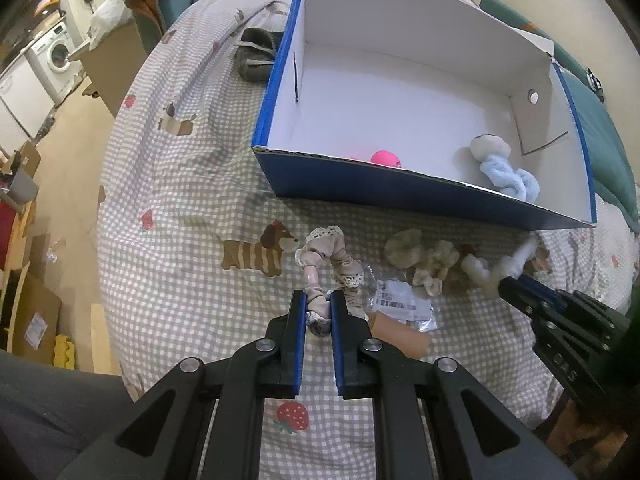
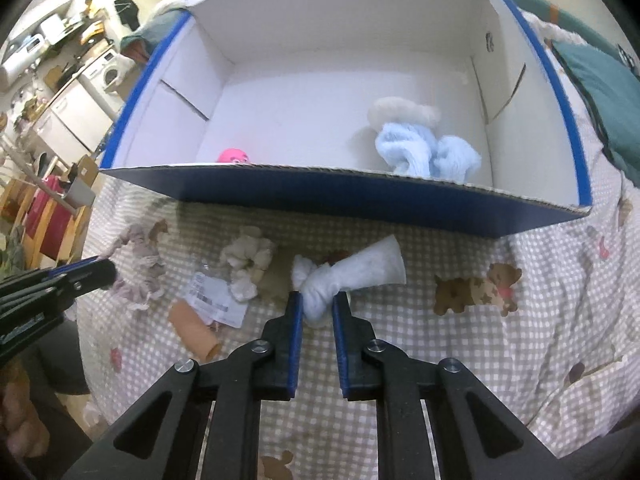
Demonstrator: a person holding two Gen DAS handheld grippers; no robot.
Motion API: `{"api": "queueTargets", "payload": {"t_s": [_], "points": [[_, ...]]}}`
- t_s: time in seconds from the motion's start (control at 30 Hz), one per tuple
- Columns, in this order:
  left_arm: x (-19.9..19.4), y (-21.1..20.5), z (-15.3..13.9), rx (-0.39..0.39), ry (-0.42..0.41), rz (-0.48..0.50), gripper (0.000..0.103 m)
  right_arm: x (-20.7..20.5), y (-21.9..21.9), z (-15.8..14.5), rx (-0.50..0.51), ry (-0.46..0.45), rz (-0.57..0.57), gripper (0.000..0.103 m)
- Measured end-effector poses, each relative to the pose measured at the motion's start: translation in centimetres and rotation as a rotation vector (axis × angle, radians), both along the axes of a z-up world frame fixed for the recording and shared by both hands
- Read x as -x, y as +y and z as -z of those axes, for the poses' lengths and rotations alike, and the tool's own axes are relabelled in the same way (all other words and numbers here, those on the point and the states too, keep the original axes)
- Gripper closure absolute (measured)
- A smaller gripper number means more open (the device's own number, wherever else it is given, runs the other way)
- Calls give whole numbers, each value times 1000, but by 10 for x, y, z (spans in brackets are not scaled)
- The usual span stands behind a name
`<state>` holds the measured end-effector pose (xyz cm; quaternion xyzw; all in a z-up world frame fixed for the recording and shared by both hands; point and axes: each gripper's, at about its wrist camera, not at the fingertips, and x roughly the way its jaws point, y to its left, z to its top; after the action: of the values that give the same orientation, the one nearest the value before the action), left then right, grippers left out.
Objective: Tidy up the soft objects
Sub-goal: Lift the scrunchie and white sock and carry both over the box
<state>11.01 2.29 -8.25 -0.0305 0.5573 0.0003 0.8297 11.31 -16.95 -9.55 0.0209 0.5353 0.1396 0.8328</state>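
Your blue box (image 2: 340, 196) sits open on the checked bedspread (image 1: 180, 200), holding a pink ball (image 2: 234, 157) by the near wall and a light-blue knotted cloth (image 2: 424, 152) towards the right. Your left gripper (image 1: 319, 312) has its jaws pinching the beige lace-trimmed scrunchie (image 1: 328, 256) in front of the box. Your right gripper (image 2: 316, 312) pinches the knotted white sock (image 2: 352, 272), beside a cream scrunchie (image 2: 248, 260).
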Motion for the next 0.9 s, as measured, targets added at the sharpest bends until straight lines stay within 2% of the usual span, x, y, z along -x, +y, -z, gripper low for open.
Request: {"api": "queueTargets", "payload": {"t_s": [0.23, 0.43, 0.63, 0.9], "points": [[4, 5, -4, -1, -18, -8, 92, 19, -8, -22, 10, -61, -1, 87], [12, 2, -15, -1, -67, 18, 92, 30, -13, -40, -8, -105, 3, 87], [19, 6, -31, -30, -130, -5, 92, 40, -15, -57, -57, -146, 8, 87], [20, 7, -48, -37, -173, -26, 92, 44, -17, -80, -55, -220, 42, 87]]}}
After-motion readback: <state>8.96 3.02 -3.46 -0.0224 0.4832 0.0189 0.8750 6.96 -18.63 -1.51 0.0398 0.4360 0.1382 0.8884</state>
